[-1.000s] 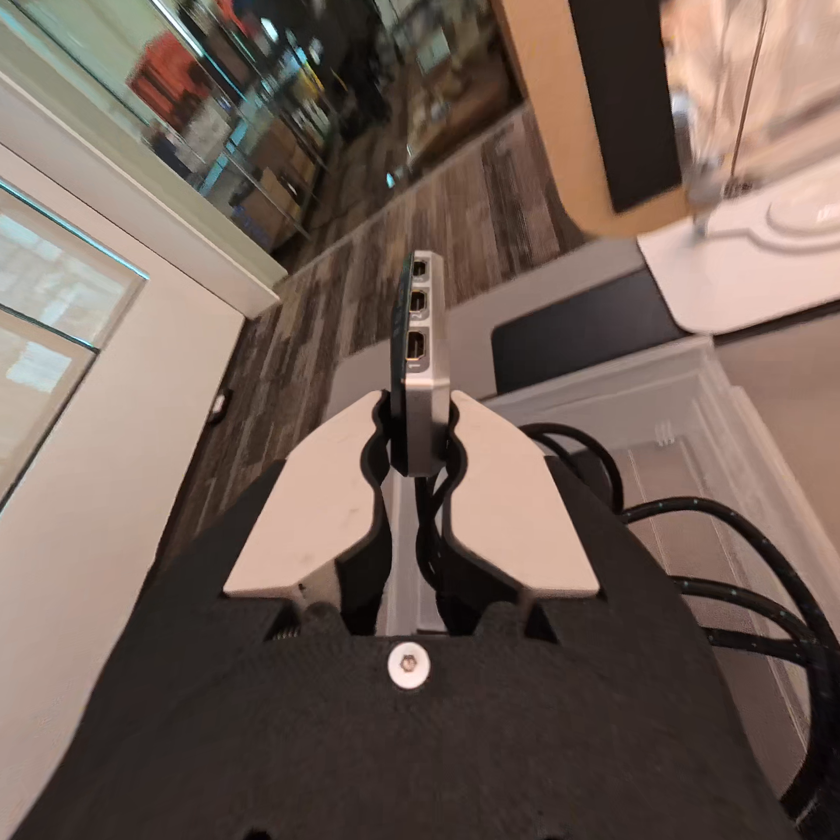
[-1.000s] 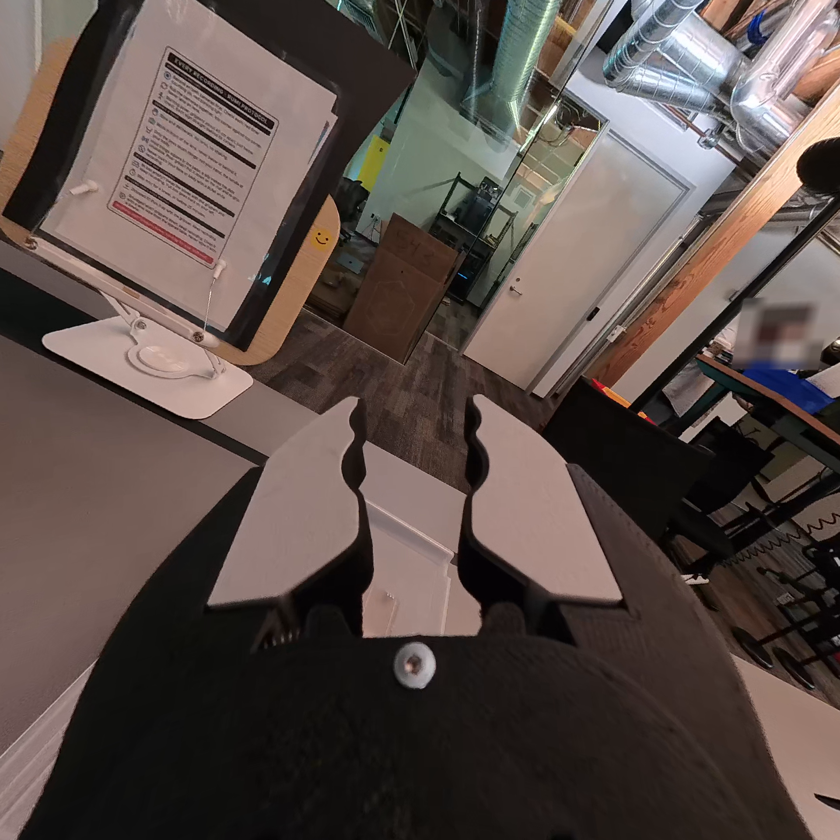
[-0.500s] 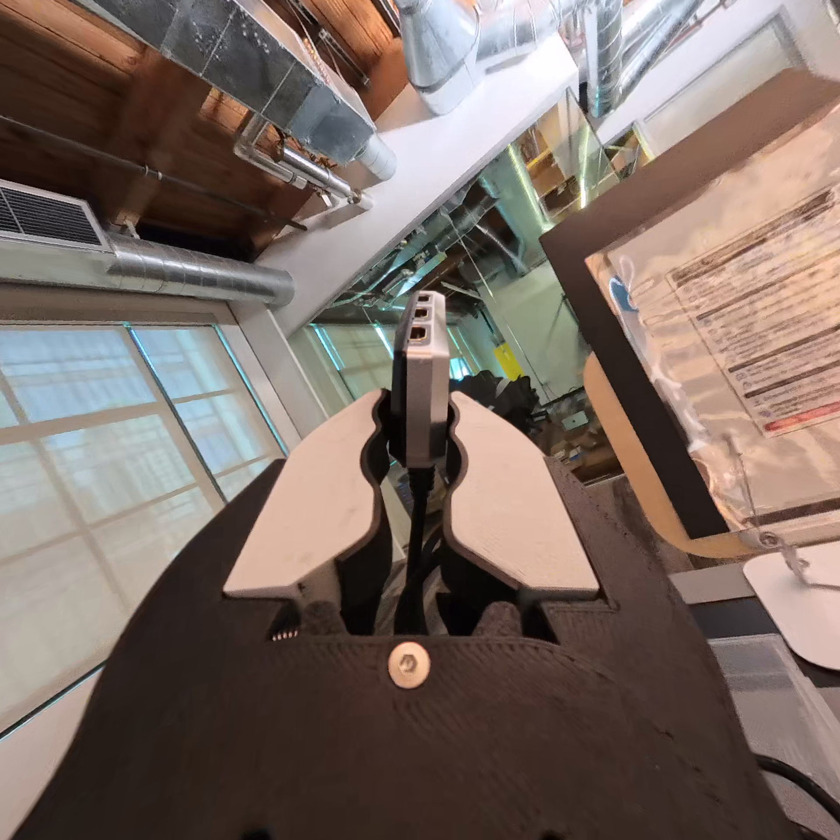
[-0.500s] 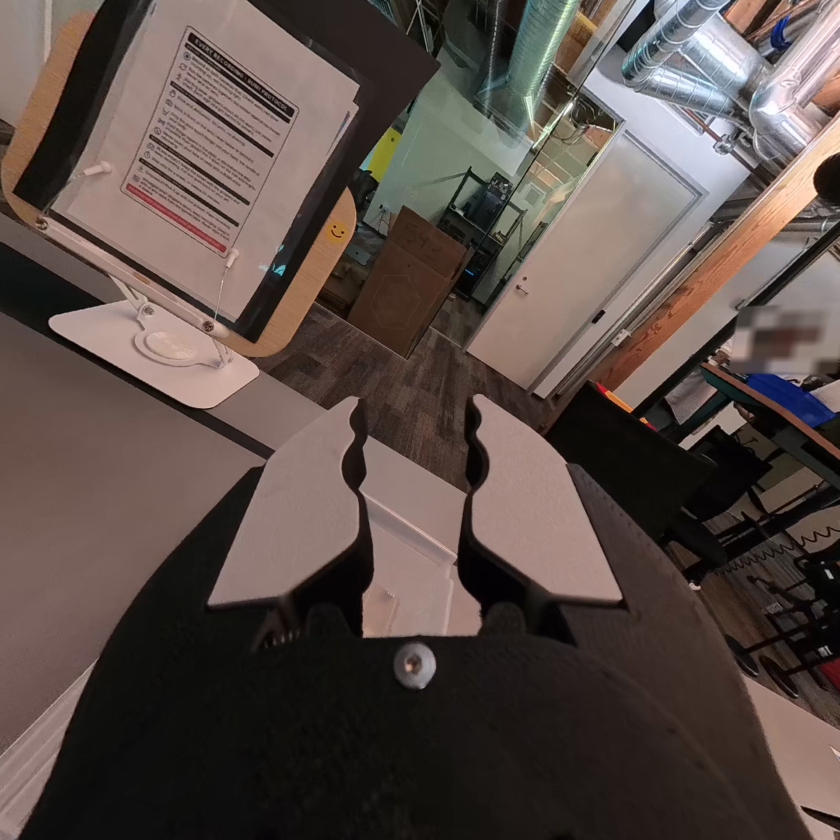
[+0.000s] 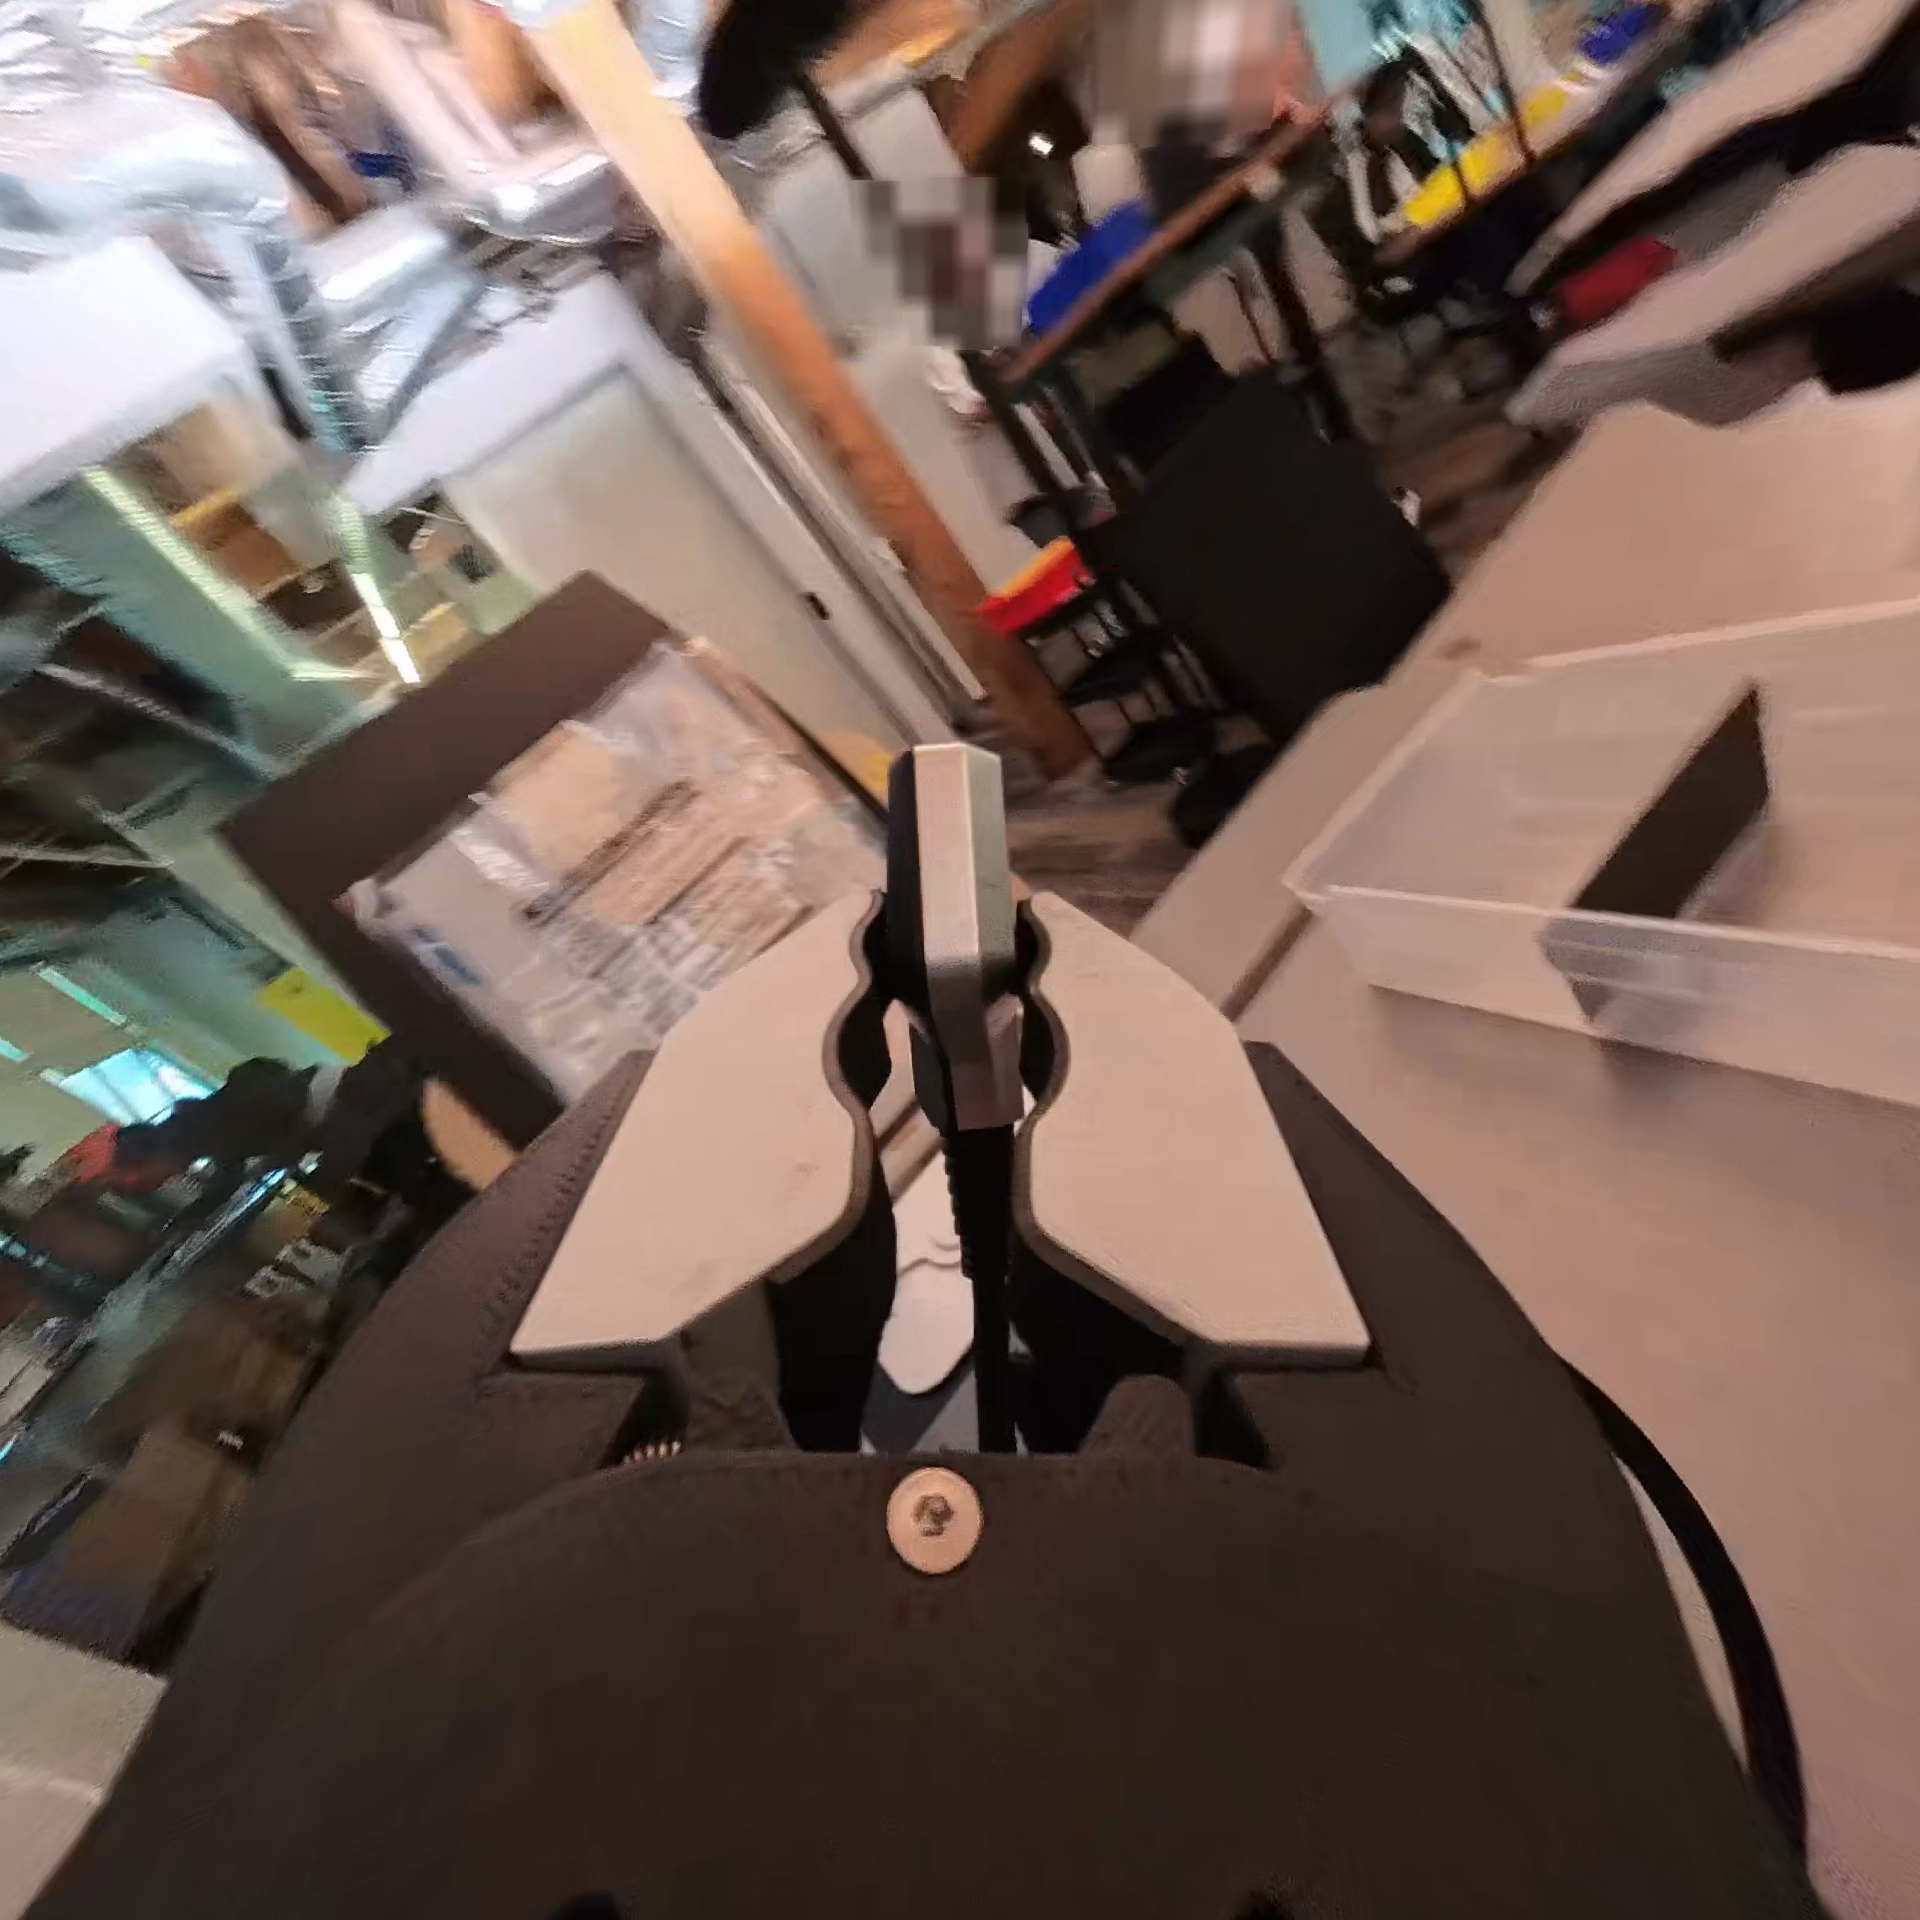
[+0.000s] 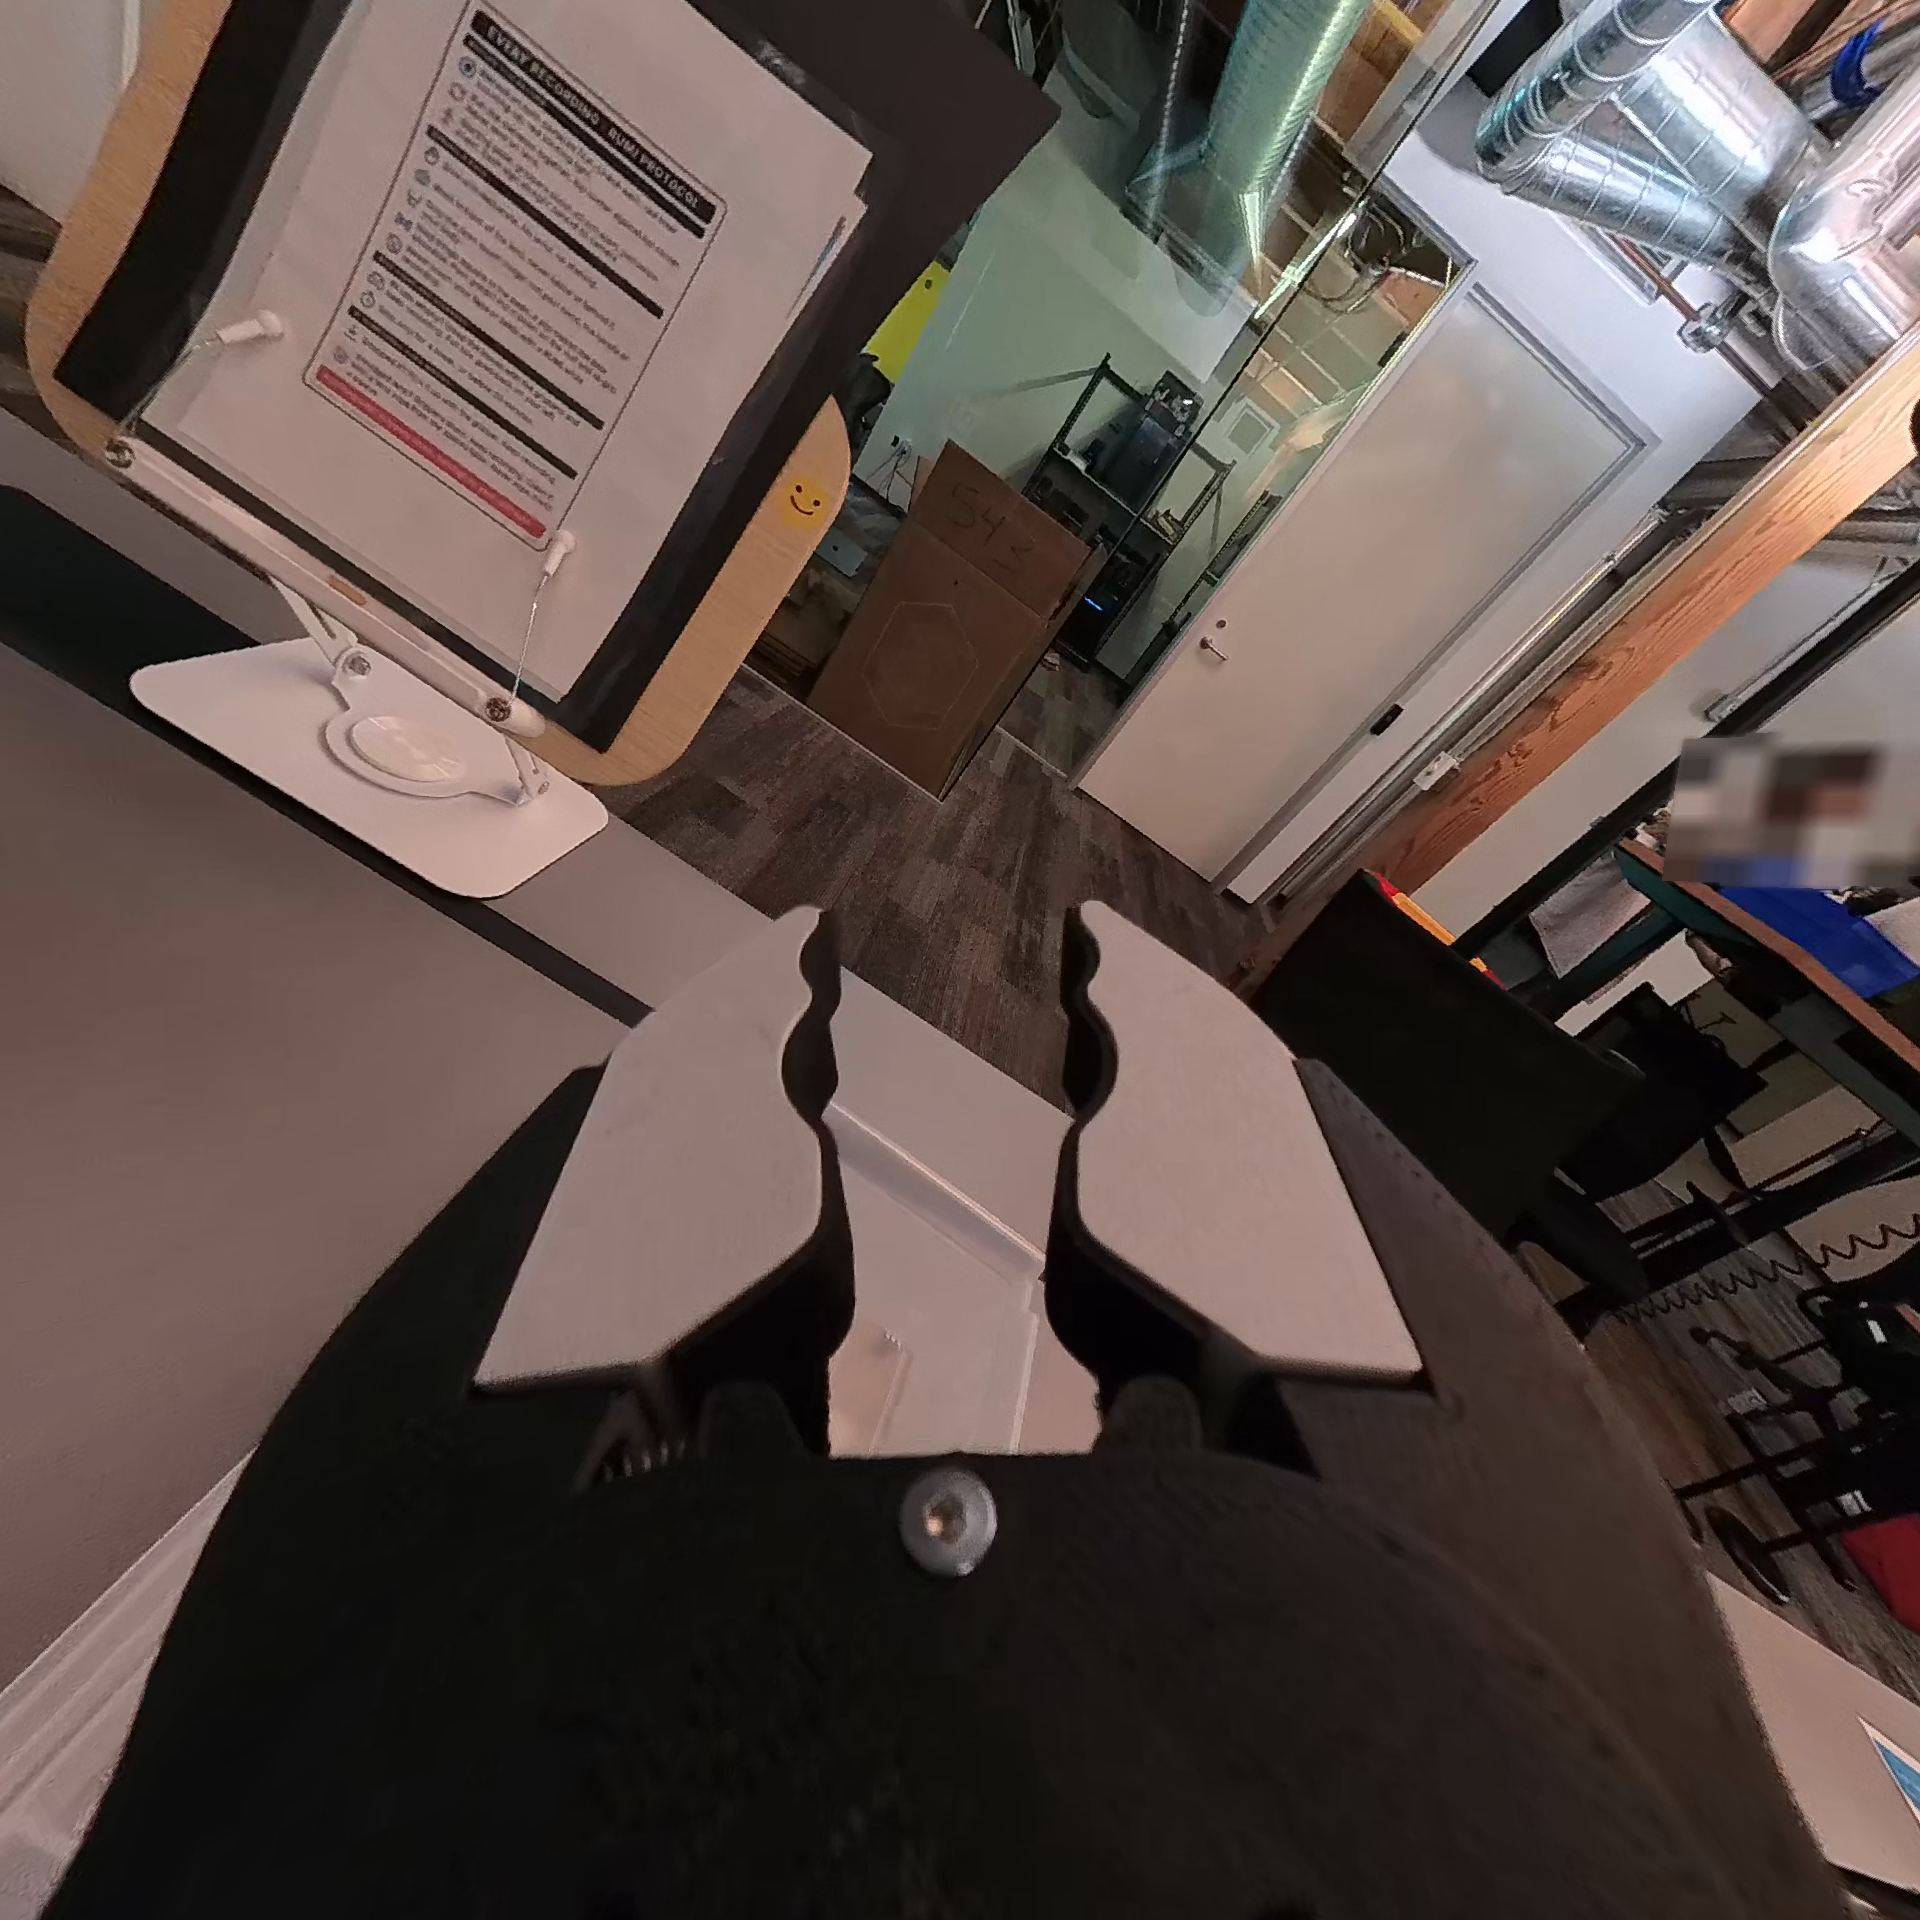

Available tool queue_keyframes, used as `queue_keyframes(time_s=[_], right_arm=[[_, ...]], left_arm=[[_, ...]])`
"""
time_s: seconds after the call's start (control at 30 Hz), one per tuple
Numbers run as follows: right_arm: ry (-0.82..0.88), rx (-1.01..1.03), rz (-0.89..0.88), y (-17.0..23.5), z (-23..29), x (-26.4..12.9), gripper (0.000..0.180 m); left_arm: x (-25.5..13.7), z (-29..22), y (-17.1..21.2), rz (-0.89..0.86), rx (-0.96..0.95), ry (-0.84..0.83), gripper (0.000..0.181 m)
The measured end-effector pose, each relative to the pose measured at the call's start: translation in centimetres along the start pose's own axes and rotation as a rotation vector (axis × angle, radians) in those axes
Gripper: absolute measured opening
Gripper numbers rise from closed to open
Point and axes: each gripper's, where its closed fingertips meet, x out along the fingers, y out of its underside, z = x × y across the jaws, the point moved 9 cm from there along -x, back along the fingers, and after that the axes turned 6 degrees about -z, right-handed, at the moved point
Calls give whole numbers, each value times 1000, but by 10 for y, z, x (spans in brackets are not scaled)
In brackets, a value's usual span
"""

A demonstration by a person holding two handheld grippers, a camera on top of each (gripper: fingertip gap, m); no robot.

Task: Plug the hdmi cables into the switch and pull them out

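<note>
Grey worktop (image 6: 208,1039) spreads below, a clear bin (image 5: 1558,935) resting on it. Above it, left gripper (image 5: 951,935) fingers clench the silver switch (image 5: 961,873) upright, probably steadying it for plugging; its cable (image 5: 987,1299) trails back. Right gripper (image 6: 945,956) fingers hang parted, empty.

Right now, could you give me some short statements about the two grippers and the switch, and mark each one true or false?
1. The left gripper is shut on the switch. True.
2. The right gripper holds a cable. False: its jaws stand apart with nothing between them.
3. A black cable hangs from the switch's near end. True.
4. The clear plastic bin lies to the left of the switch in the left wrist view. False: it lies to the right.
5. A document stand rests on the grey table. True.
</note>
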Motion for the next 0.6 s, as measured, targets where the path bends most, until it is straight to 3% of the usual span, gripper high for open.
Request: queue_keyframes(time_s=[0.13,0.2,0.4,0.6], right_arm=[[-21,-4,44,6,-1,0,41],[-43,23,147,21,-7,1,40],[-143,304,642,115,-32,-2,34],[-130,495,841,179,-41,5,29]], left_arm=[[32,-28,13,75,49,84,19],[47,-35,27,134,46,121,20],[81,-55,70,298,21,249,20],[101,-74,100,381,7,350,20]])
